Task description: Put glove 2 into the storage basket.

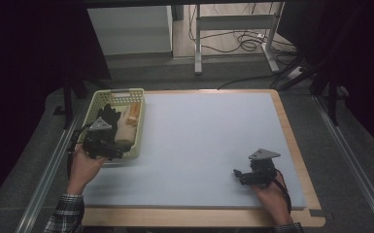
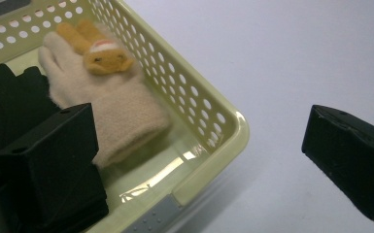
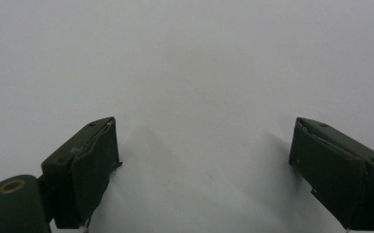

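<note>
Fuzzy cream glove [image 2: 108,104], orange bunny face on it, lying in yellow holey basket [image 2: 209,111] at desk's left edge. Left claw [image 2: 209,160] wide open straddling basket rim, empty. Right claw [image 3: 204,170] open too, nothing held.

A: Item count by the left claw [image 2: 199,145]?
B: One basket [image 2: 209,116]. Inside it: one beige glove [image 2: 111,102], one black glove [image 2: 9,97], one orange soft toy [image 2: 99,51].
A: Claws?
B: Two; second is the right claw [image 1: 246,175].
</note>
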`<state>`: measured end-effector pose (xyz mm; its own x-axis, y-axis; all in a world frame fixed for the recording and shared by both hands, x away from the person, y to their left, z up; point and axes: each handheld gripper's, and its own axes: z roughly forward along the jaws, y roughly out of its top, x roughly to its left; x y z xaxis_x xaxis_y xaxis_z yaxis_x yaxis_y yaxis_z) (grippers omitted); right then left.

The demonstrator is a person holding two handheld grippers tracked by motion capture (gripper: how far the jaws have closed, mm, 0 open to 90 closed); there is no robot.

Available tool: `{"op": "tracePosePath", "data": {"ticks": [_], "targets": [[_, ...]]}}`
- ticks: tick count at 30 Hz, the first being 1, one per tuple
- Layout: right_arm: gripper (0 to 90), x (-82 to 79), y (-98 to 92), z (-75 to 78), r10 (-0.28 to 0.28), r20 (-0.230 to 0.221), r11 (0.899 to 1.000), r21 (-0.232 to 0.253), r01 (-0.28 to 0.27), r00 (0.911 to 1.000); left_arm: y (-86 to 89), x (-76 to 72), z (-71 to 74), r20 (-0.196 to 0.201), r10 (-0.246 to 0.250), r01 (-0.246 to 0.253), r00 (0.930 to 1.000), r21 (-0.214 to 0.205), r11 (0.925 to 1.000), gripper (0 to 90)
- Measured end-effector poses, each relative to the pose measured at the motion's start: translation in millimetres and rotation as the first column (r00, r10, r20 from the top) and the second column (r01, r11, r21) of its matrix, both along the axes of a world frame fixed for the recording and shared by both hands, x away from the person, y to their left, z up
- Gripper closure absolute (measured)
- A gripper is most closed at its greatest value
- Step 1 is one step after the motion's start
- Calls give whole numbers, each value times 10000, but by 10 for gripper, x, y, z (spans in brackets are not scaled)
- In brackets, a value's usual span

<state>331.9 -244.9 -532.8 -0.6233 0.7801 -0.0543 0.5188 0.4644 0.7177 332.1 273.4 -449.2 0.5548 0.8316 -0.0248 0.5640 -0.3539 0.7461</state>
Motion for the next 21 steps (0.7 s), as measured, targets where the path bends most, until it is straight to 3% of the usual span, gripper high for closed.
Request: {"op": "tracePosePath", "data": {"ticks": [21], "targets": [[103,-1,1,1,1,10,10000,-5,-1,10000,-300,-153,-10,397,-689,697,9968,-188,9974,1]]}}
